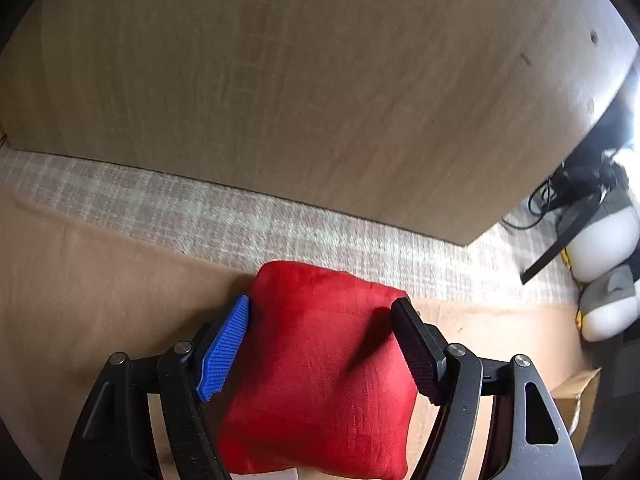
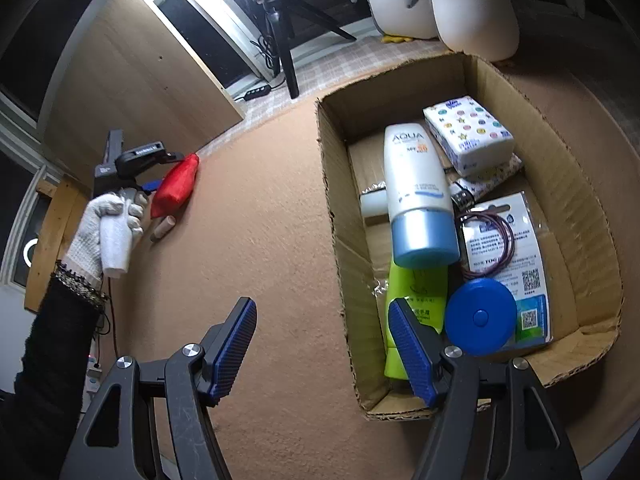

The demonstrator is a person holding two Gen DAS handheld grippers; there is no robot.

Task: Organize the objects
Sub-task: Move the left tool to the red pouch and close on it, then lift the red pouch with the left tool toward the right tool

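Note:
My left gripper is shut on a red cloth pouch, with the pouch squeezed between the blue and black pads just above the tan mat. The same gripper and the red pouch show at the far left in the right wrist view. My right gripper is open and empty, above the mat at the near left corner of a cardboard box. The box holds a white AQUA bottle, a green tube, a blue round case, a tissue pack and a carded packet.
A small tan cylinder lies on the mat next to the red pouch. A wooden panel stands behind the mat. A tripod, cables and a white plush toy are beyond the box.

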